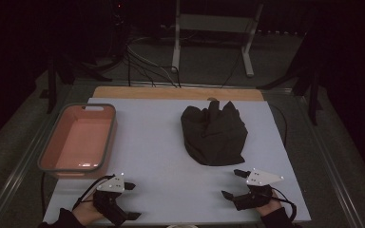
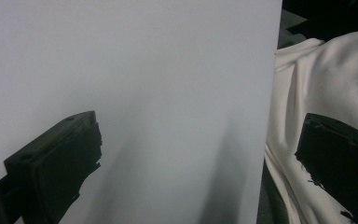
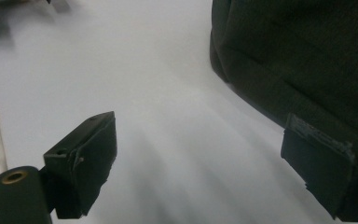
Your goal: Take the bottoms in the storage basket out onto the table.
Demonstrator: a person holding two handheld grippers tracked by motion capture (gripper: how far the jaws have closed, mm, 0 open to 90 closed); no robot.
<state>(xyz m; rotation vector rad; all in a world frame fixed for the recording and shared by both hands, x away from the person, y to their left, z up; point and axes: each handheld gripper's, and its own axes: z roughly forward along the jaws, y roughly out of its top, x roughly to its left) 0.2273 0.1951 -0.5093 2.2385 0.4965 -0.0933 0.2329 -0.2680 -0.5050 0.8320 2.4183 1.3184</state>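
- A crumpled dark cloth (image 1: 214, 134) lies on the white table top (image 1: 161, 156), a little toward 1 o'clock from the middle of the board, bunched into a heap with folds sticking up at its far edge.
- The right gripper (image 1: 234, 184) sits near the 5 o'clock corner of the board, just short of the cloth's near edge and apart from it; its jaws stand wide apart with nothing between them (in the right gripper view the cloth (image 3: 303, 60) fills the 1 o'clock corner, behind the right-hand jaw).
- The left gripper (image 1: 132, 201) rests at about 7 o'clock on the board, jaws spread wide and empty, well apart from the cloth.
- In the left gripper view one jaw hangs over bare table top (image 2: 135, 93), the other past the board's edge over a white garment (image 2: 326, 84).
- A pink tub (image 1: 52, 142) with a grey rim stands at 9 o'clock, at the left edge of the board, nothing showing inside it.
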